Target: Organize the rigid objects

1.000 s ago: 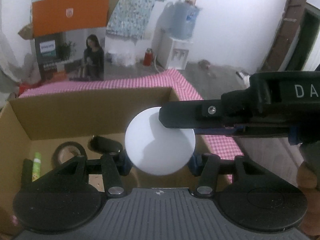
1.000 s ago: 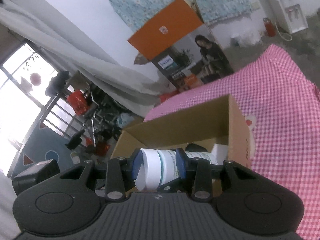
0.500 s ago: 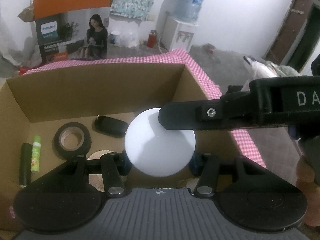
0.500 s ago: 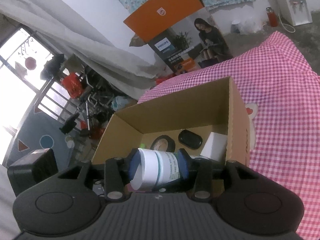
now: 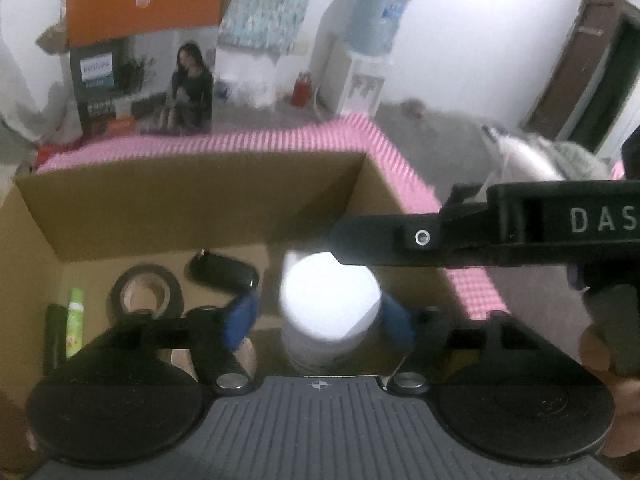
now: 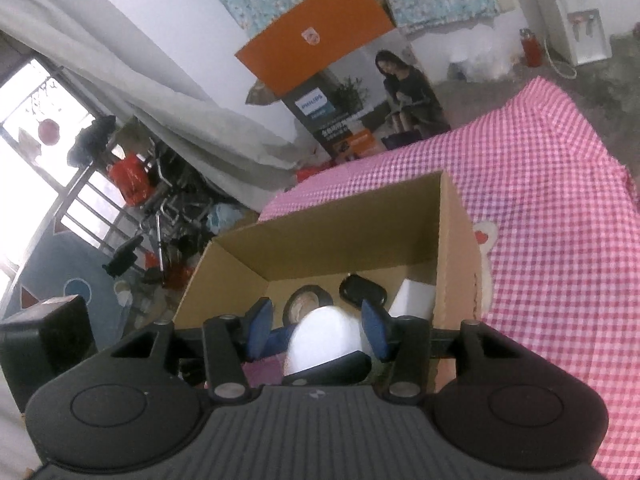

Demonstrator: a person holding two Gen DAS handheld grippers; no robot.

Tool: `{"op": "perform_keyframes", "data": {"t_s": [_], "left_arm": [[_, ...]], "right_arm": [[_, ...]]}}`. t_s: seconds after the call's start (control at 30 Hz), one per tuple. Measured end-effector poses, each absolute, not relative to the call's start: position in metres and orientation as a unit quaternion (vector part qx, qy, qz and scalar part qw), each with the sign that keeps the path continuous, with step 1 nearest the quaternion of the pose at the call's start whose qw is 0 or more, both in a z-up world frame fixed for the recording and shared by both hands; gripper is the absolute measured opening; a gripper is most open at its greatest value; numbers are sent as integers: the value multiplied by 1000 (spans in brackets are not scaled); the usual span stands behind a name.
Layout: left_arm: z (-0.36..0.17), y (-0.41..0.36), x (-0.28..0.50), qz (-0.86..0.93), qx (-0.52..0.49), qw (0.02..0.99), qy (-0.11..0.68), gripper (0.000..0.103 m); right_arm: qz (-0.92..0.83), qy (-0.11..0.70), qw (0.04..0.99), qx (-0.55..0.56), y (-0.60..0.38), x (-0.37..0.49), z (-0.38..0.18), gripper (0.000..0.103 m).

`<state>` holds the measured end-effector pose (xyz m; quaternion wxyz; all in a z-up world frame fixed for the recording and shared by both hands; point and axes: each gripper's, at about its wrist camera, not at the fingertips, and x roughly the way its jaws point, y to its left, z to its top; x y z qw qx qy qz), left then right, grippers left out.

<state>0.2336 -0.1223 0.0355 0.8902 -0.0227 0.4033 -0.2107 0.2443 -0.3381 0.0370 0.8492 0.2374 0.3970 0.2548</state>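
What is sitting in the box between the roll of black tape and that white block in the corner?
A glossy black oval case lies on the cardboard box floor between the black tape roll and the white block. The right wrist view shows it best.

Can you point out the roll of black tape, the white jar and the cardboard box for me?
roll of black tape [image 5: 146,292], left wrist view, on its ring.
white jar [image 5: 330,300], left wrist view, on its round end.
cardboard box [image 6: 344,236], right wrist view, on its far wall.
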Motion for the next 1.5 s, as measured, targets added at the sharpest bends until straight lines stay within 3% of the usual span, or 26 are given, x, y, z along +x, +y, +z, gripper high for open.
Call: {"op": "perform_keyframes", "data": {"t_s": [0.23,0.43,0.63,1.0,1.13,1.5], "left_arm": [[52,-119,216,-217,-18,909,356,80],[65,-98,191,-210,-39,924,317,97],[75,-79,161,-151,-32,942,299,103],[60,-65,150,-51,16,943,329,103],[54,-64,150,-61,54,935,346,103],[48,-61,143,-49,31,933,356,103]], "right_arm": [[238,354,871,243,-349,222,56,62],[208,306,897,243,-361,186,73,69],[154,263,930,207,-357,143,81,103],[64,281,955,63,-287,105,57,103],[43,299,952,52,-277,106,46,103],[27,328,943,48,-271,114,29,103]]}}
